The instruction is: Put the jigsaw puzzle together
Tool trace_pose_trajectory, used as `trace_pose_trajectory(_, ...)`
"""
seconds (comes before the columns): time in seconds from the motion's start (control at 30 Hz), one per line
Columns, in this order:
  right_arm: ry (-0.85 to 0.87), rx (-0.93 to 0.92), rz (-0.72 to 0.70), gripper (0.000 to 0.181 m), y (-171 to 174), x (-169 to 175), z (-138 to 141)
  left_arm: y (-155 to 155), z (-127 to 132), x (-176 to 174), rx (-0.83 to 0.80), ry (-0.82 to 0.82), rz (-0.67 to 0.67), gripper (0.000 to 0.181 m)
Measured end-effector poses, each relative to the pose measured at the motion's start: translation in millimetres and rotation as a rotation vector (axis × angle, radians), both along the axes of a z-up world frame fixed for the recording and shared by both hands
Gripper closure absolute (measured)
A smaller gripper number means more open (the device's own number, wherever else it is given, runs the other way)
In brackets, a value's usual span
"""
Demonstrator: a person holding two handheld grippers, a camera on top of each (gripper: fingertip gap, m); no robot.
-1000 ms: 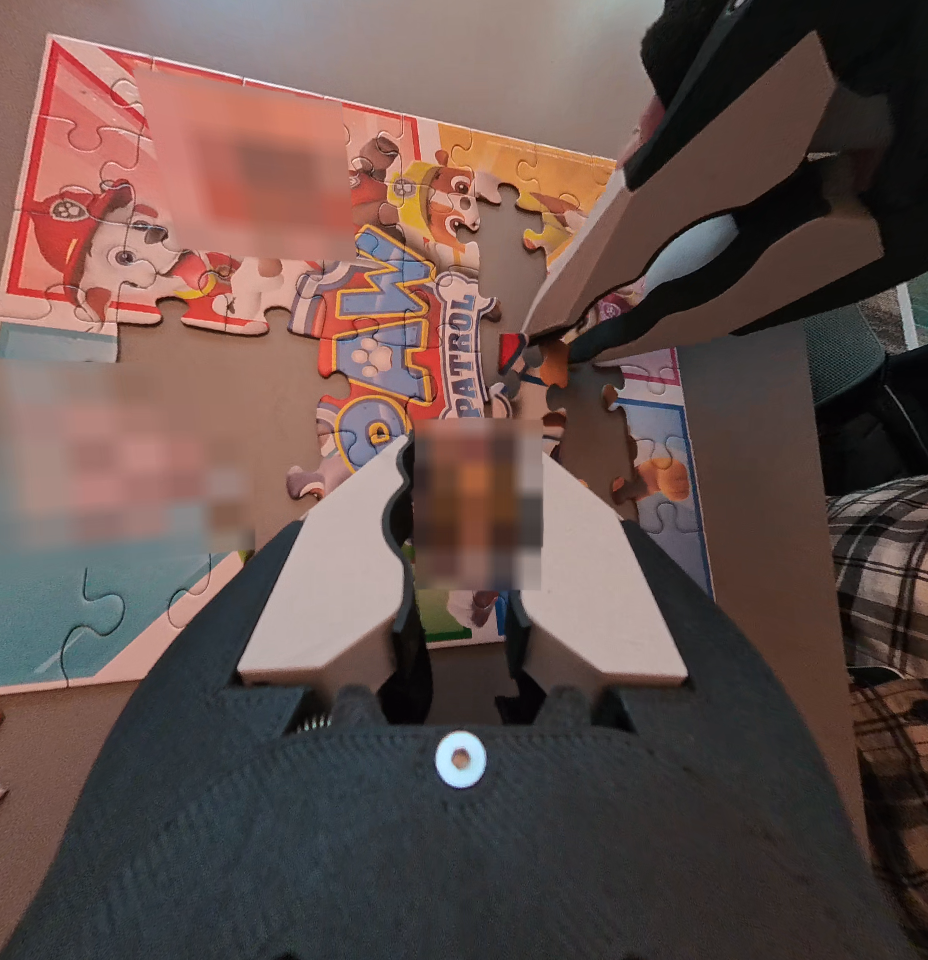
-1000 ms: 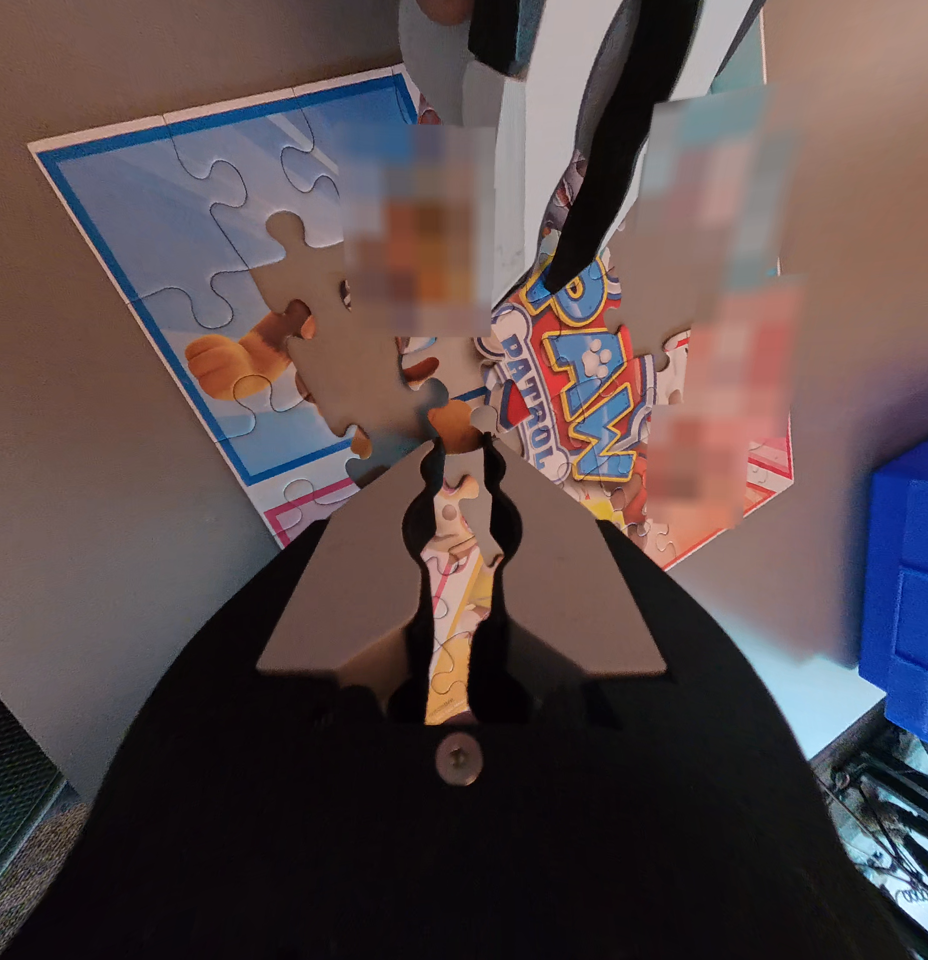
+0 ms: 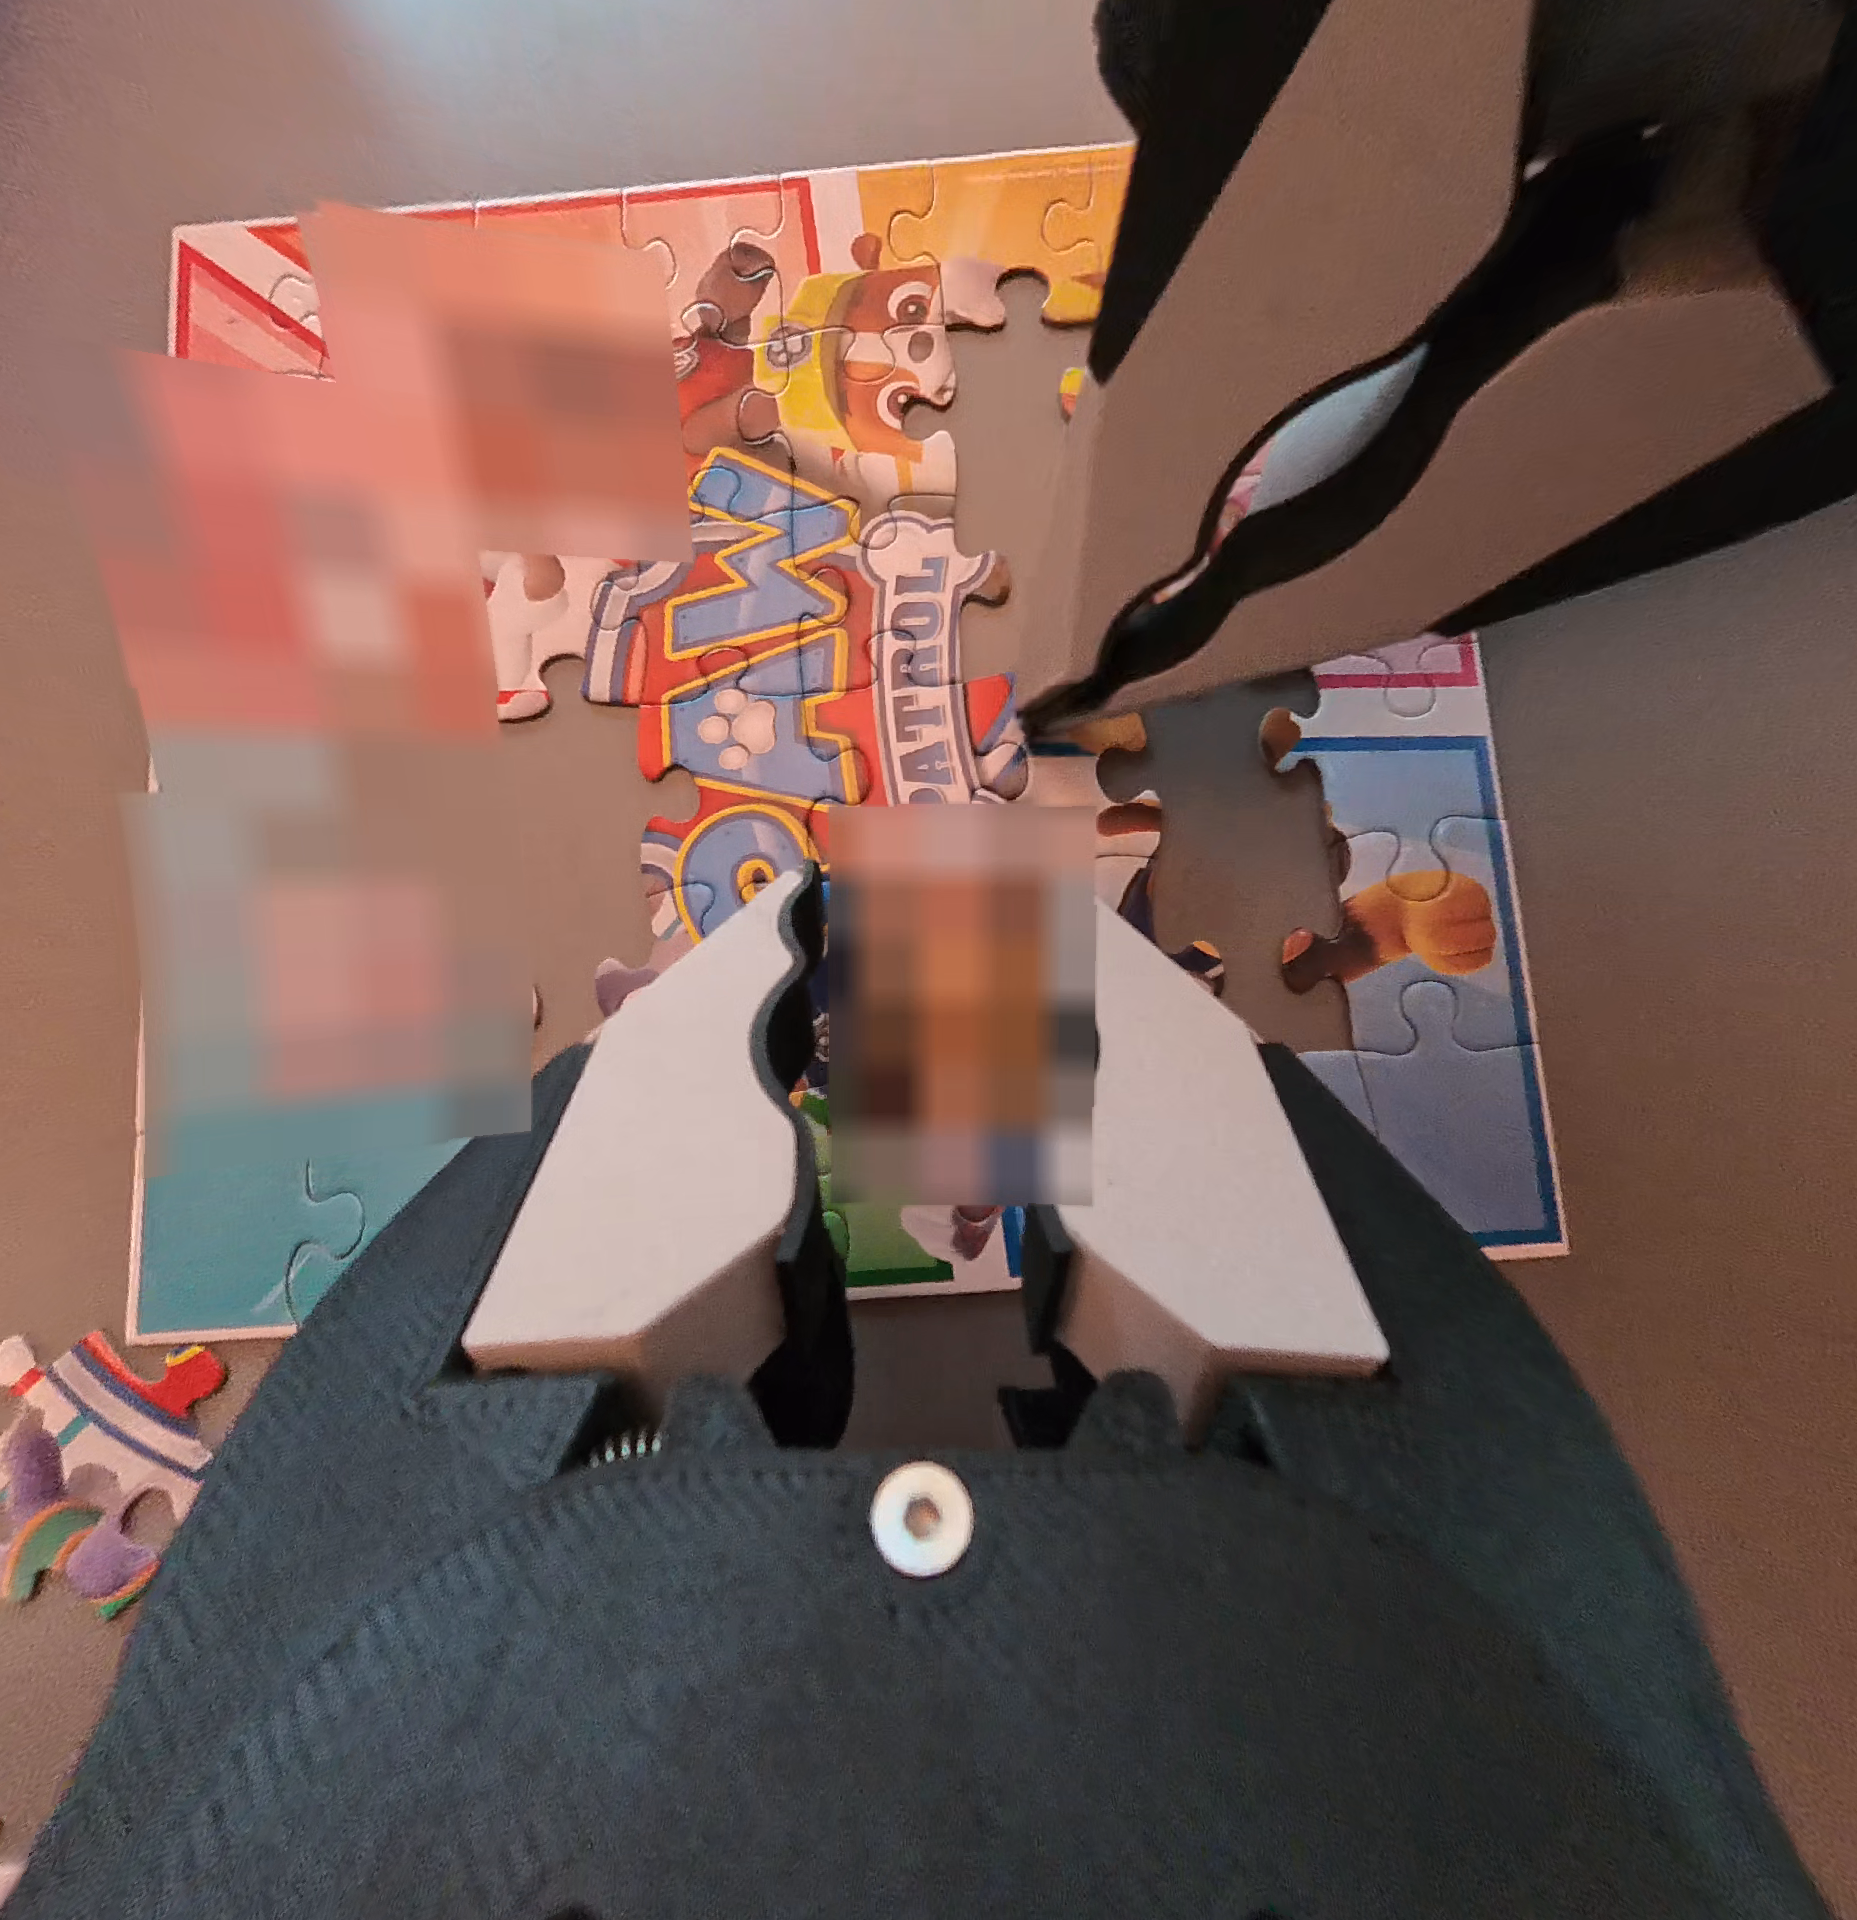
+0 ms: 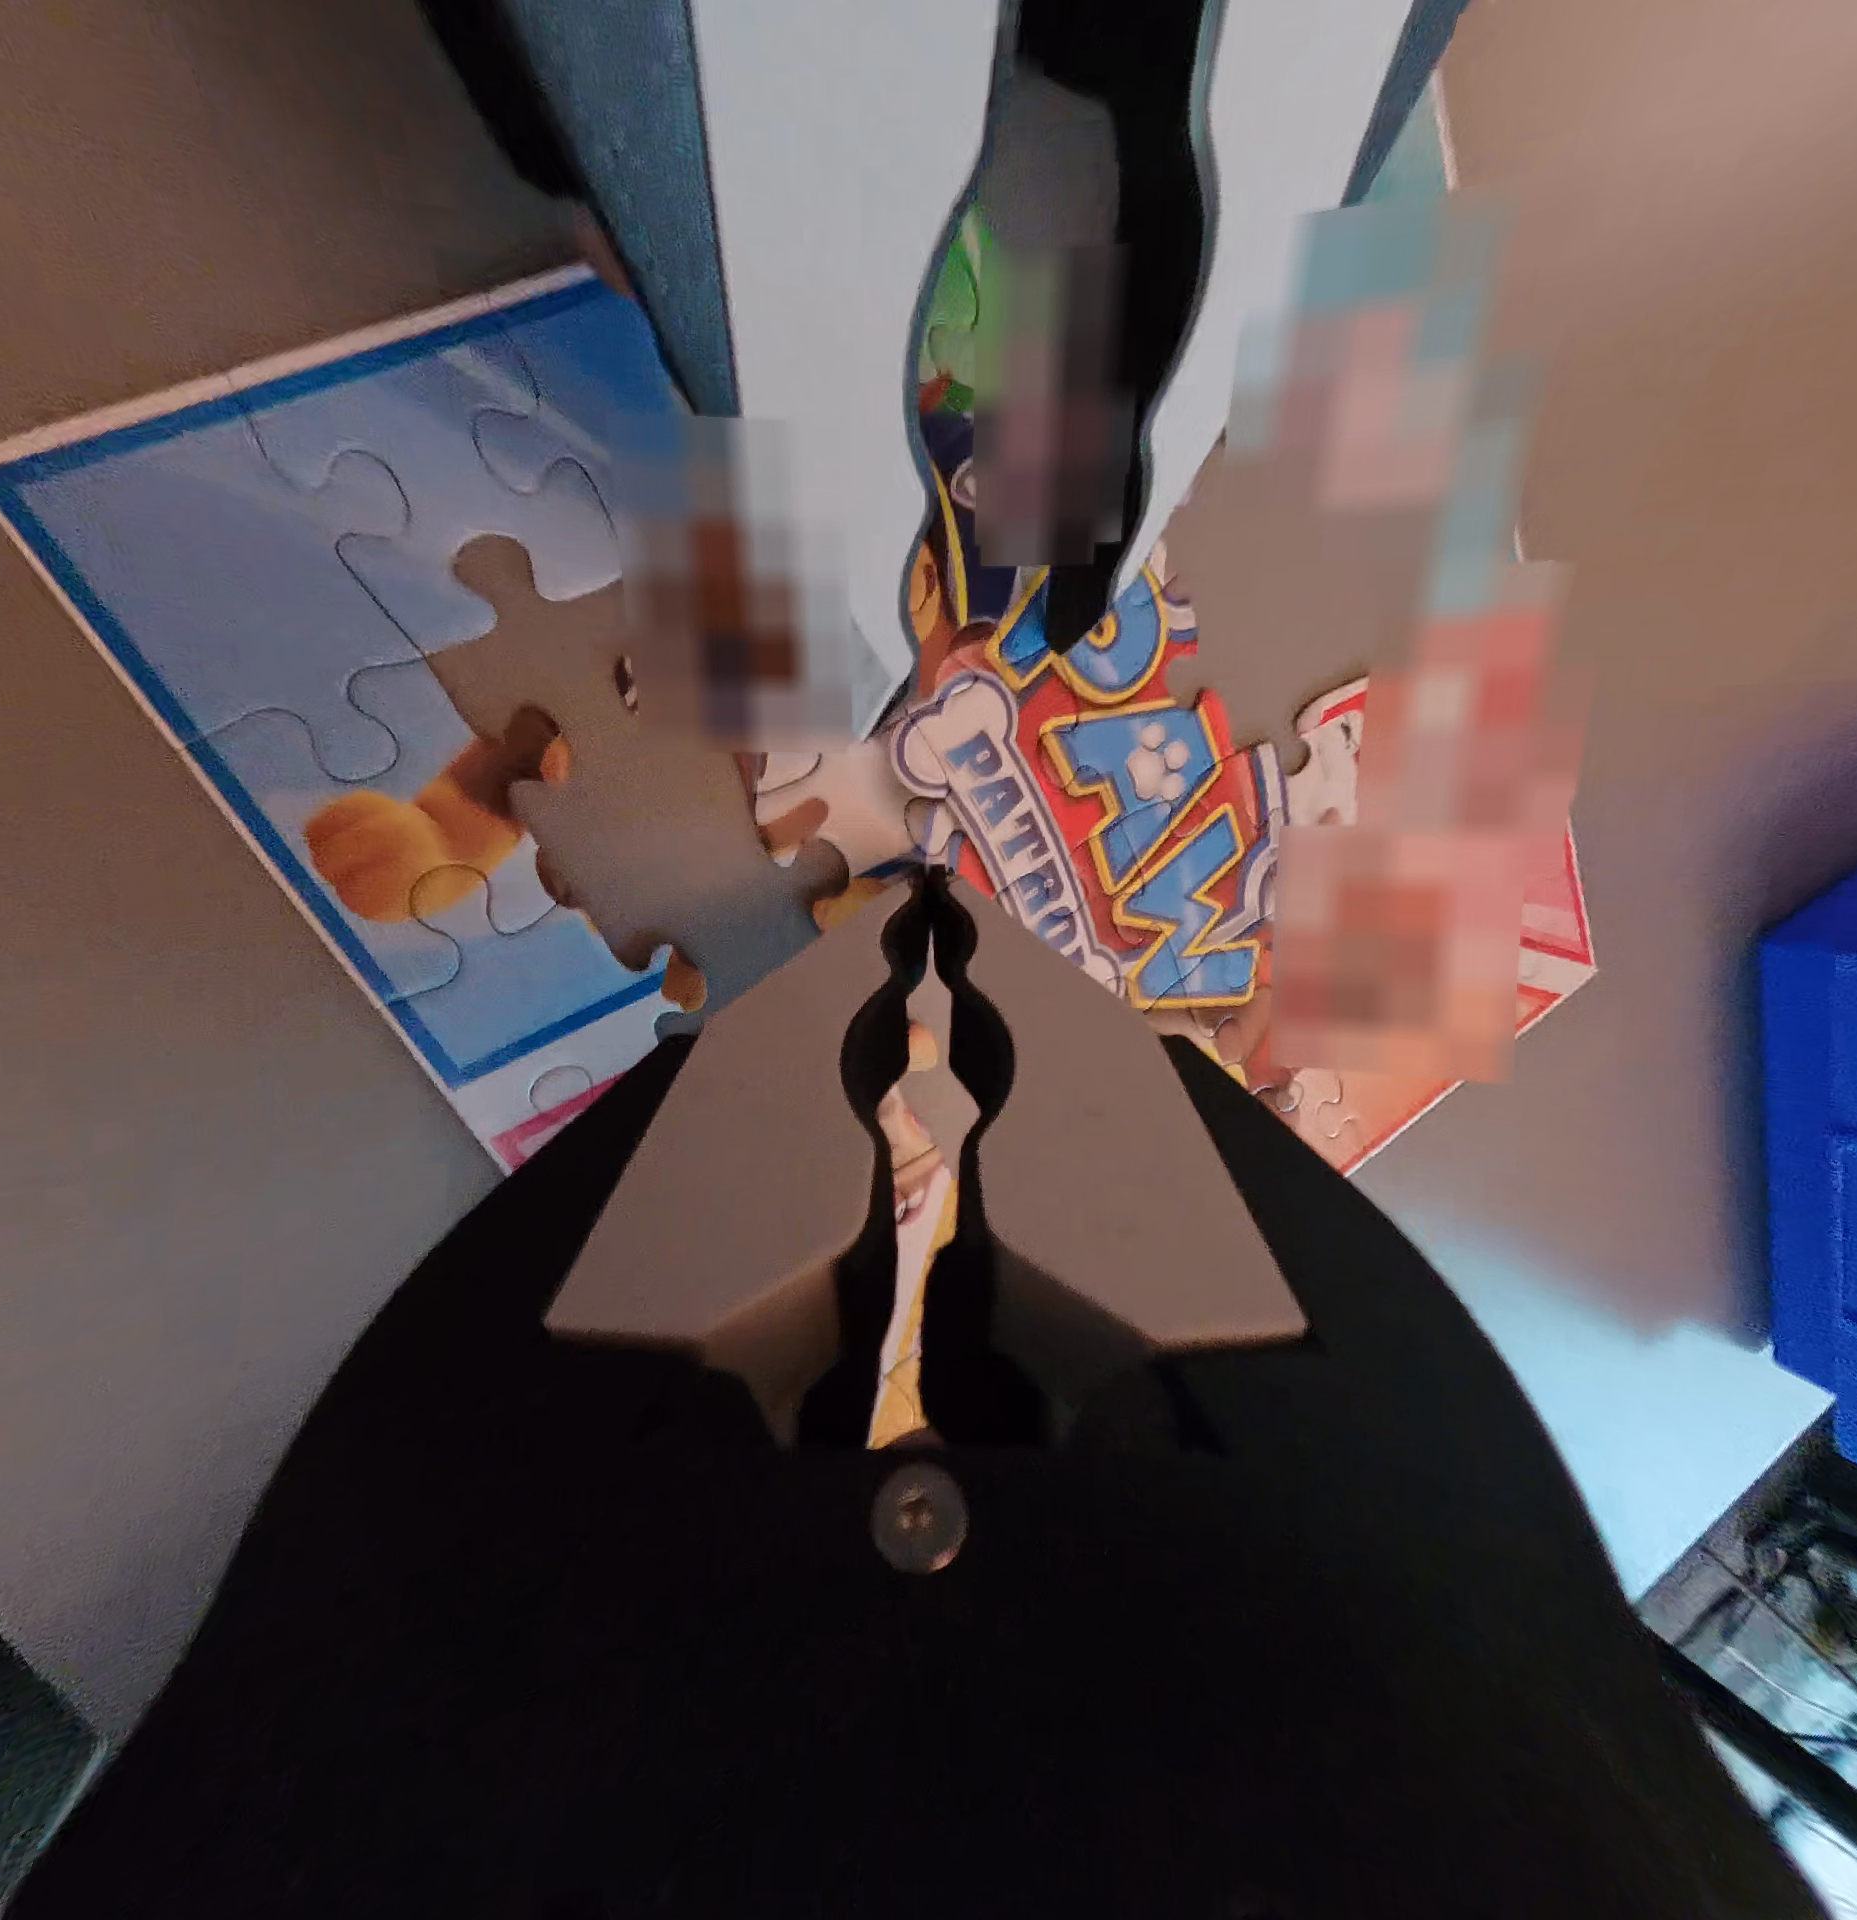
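Note:
The partly built cartoon jigsaw puzzle lies flat on the brown table, with gaps right of the logo, left of it and near the top. It also shows in the right wrist view. My right gripper is shut, its tips pressed on the puzzle at the logo's edge, beside an orange and blue piece. In the left wrist view it reaches in from the upper right. My left gripper is open above the puzzle's near middle. A mosaic patch hides what lies between its fingers.
Loose puzzle pieces lie on the table at the near left, off the puzzle's corner. A blue box stands beyond the table's edge on the right. The table edge runs close to the puzzle there. Both grippers' tips are close together, under 4 cm apart.
My right gripper has closed its tips and pressed down at the logo's edge. My left gripper has drawn back, so more of the puzzle and the loose pieces show.

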State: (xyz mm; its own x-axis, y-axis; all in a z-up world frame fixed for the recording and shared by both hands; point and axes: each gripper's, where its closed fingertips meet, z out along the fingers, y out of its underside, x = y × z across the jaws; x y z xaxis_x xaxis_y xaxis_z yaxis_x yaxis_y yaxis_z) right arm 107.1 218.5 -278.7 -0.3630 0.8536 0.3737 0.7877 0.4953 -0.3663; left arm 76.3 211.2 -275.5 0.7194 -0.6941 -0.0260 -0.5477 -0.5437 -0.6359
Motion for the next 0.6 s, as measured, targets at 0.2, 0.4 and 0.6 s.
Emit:
trace_pose_trajectory(0.2,0.02,-0.022,-0.037,0.181,7,-2,2,-6,17,-33,0.022,0.044,0.079,0.139)
trace_pose_trajectory(0.4,0.221,-0.088,-0.096,0.181,15,0,41,-35,43,-160,0.025,0.116,0.368,0.138)
trace_pose_trajectory(0.6,0.279,-0.109,-0.084,0.181,2,-5,45,-44,8,-229,-0.093,0.06,0.555,0.122)
